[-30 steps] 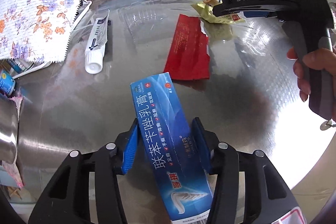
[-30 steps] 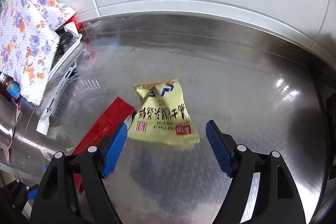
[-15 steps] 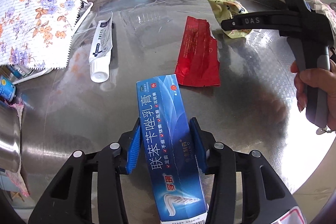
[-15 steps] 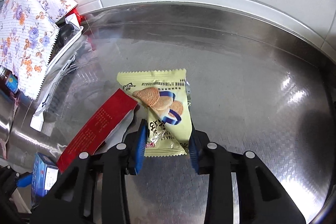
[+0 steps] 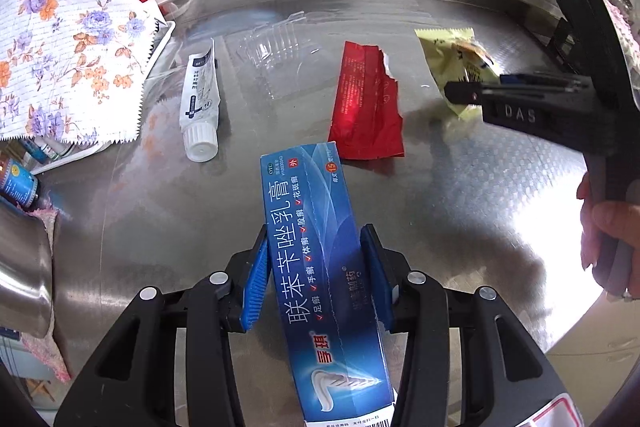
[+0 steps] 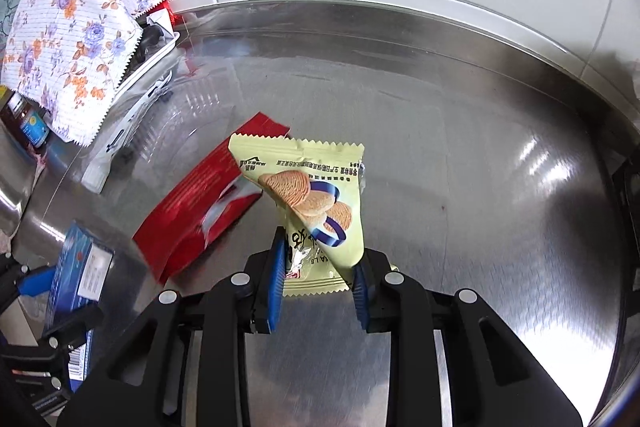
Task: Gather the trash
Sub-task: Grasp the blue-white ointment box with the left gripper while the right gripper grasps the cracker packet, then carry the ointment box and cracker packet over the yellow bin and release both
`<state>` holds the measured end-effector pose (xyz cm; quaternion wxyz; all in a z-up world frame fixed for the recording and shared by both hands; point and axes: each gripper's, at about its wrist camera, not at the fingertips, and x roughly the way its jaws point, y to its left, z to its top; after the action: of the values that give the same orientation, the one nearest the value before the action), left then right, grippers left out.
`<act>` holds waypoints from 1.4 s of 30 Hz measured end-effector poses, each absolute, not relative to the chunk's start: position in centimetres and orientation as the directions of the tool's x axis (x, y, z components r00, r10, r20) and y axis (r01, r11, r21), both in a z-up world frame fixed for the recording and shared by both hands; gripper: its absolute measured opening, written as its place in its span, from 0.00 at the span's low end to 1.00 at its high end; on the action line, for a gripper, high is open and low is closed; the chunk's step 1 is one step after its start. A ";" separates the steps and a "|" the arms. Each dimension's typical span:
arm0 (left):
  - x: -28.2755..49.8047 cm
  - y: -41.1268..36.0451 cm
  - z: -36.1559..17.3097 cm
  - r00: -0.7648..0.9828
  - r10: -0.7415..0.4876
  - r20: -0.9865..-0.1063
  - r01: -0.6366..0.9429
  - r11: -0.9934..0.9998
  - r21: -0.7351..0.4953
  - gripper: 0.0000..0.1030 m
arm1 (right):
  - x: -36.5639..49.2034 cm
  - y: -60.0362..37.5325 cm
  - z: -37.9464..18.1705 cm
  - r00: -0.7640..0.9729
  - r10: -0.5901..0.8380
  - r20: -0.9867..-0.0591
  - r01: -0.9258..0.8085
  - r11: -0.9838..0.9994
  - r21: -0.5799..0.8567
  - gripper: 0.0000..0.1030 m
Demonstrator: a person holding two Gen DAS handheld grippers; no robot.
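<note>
Stainless steel covers the counter (image 5: 460,211) in the left wrist view, and the left gripper (image 5: 316,279) sits near the bottom edge with its blue pads pressed against both sides of a long blue box (image 5: 320,275) that points away toward the far wall. Just beyond the box's far end lies a torn red wrapper (image 5: 366,111), flat on the metal. To its left rest a crumpled clear plastic tray (image 5: 272,55) and, nearer, a white tube (image 5: 200,103) with its cap toward the camera. A flowered cloth (image 5: 68,39) drapes over things at the far left. On the right, a hand (image 5: 608,231) grips the black handle of the right gripper (image 5: 472,93), whose tips hold a yellow snack packet (image 5: 456,55) lifted off the counter, right of the red wrapper. In the right wrist view, the right gripper (image 6: 318,279) is narrowed onto the near end of the snack packet (image 6: 316,191), which stands up between the pads with its printed crackers facing the camera. The red wrapper (image 6: 204,203) lies on the counter (image 6: 480,187) just left of the packet, its torn silver edge showing. At the near left edge the blue box (image 6: 76,275) appears end-on, clamped in the left gripper's pads. The flowered cloth (image 6: 72,39) hangs at the far left, with the white tube (image 6: 120,143) below it.
</note>
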<state>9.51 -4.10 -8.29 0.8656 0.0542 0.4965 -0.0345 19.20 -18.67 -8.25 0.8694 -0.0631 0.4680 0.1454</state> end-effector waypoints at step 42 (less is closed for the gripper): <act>-10.1 -4.7 -11.6 0.429 -0.131 -0.894 0.352 0.935 0.032 0.43 | -13.4 -20.0 -9.3 0.495 0.159 -0.854 -0.219 0.974 0.055 0.29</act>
<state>-10.10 -4.74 -11.63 0.8384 0.1074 0.5146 -0.1442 -13.37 -20.04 -9.33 0.8640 -0.0303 0.4906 0.1093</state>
